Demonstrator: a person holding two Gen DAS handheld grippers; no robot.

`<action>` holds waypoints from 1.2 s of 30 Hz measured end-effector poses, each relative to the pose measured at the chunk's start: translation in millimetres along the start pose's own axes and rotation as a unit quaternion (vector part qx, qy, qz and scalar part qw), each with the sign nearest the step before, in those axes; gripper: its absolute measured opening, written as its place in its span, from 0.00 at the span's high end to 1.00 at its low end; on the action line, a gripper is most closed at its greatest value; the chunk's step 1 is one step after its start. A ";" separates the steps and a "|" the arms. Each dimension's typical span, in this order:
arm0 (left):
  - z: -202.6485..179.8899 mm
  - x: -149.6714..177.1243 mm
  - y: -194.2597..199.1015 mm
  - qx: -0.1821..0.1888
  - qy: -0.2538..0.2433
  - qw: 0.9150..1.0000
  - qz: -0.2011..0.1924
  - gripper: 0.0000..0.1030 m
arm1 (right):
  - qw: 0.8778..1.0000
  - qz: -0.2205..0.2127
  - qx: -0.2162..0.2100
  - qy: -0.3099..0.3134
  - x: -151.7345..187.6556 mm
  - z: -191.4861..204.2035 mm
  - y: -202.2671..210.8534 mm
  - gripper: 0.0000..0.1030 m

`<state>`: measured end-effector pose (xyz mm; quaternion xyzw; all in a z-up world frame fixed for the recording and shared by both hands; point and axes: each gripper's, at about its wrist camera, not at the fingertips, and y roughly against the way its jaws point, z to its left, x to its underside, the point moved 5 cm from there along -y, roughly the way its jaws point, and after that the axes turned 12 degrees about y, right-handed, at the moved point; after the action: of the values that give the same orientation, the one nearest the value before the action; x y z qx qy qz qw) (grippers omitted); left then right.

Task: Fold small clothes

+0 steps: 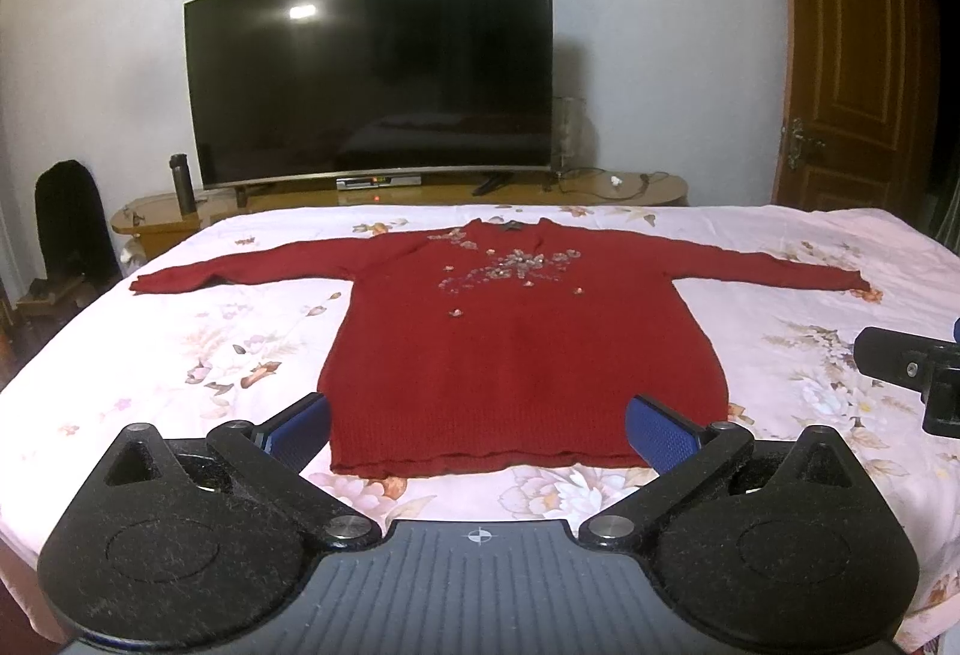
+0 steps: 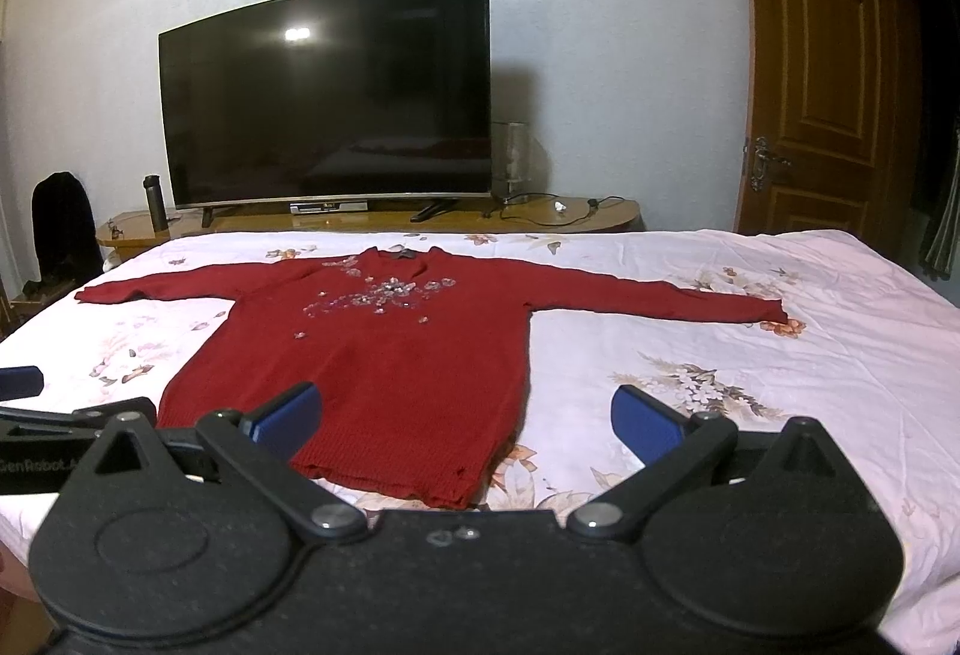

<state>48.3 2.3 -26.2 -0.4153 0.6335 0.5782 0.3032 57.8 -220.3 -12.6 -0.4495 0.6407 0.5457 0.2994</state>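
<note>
**Red sweater spread flat, both grippers spread wide at its hem**

The red sweater [image 1: 522,355] lies face up on the floral bedsheet [image 1: 180,355], sleeves outstretched. The left gripper [image 1: 477,430] hovers released over the hem's middle. The right gripper [image 2: 465,418], also released, straddles the hem's right corner.

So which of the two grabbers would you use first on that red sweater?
Probably the left gripper: its open fingers straddle the red sweater hem, centred on it. The right gripper is also open but sits off the hem's right corner, better placed for the right sleeve.
</note>
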 end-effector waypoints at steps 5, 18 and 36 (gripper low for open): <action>1.8 0.5 -1.5 -0.002 0.001 1.000 0.001 0.00 | 1.000 0.000 -0.002 0.001 -0.3 -0.3 0.0 0.01; -0.7 1.6 -0.1 -0.003 -0.001 1.000 0.001 0.00 | 1.000 0.000 0.001 0.000 -1.1 -0.3 -0.7 0.01; -2.1 1.5 0.1 -0.003 -0.001 1.000 0.001 0.00 | 1.000 0.000 -0.002 -0.001 0.1 0.0 0.7 0.01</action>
<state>47.7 0.0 -27.1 -0.4152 0.6316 0.5808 0.3023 57.2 -220.2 -12.4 -0.4500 0.6392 0.5472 0.2992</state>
